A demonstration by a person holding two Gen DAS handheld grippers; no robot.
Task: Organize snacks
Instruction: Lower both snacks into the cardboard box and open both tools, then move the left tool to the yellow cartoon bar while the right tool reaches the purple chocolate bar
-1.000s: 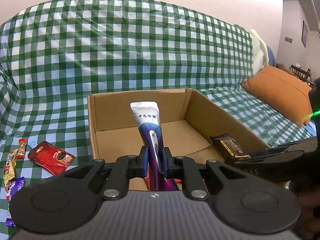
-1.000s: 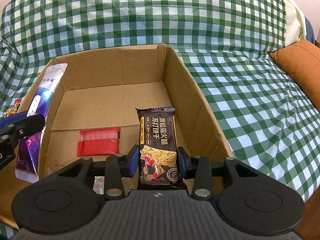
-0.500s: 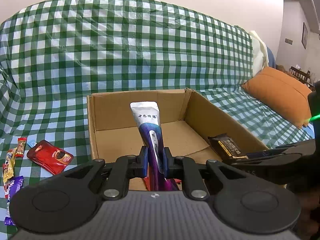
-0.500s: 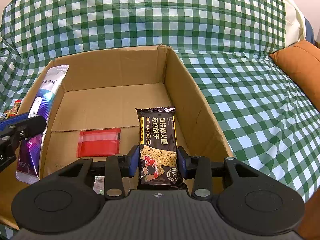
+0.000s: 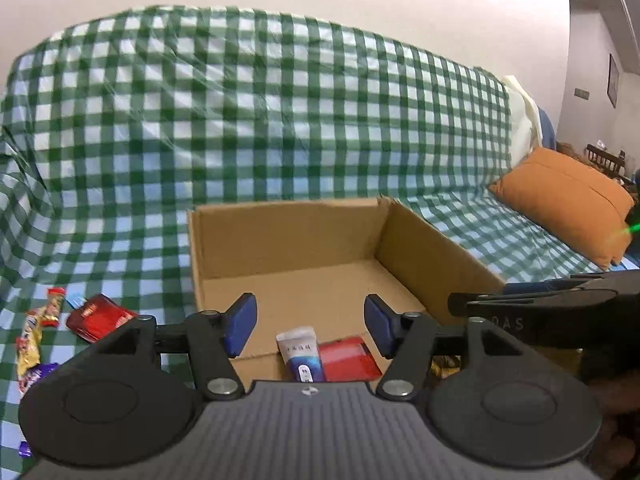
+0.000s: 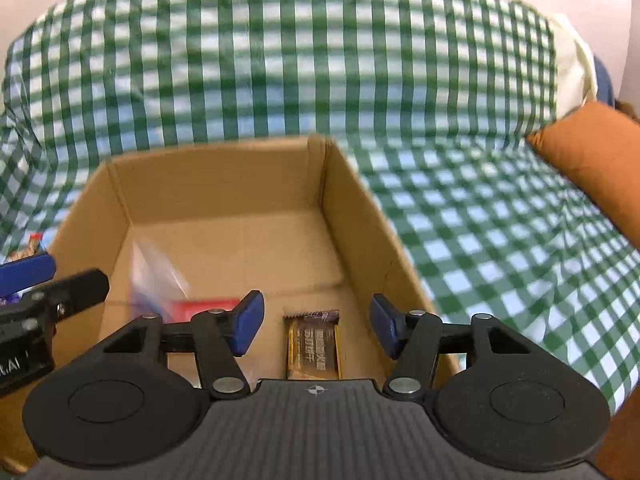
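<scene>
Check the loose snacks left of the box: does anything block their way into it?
Nothing visible does. The red packet and the wrappers lie on the checked cover beside the open cardboard box; only its left wall stands between.

One cardboard box (image 5: 288,236), three packets inside, one orange cushion (image 5: 568,204), four loose snacks outside.

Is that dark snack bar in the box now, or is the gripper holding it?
In the box. The snack bar lies on the cardboard box floor, and the right gripper, its jaws just opened, touches nothing.
</scene>
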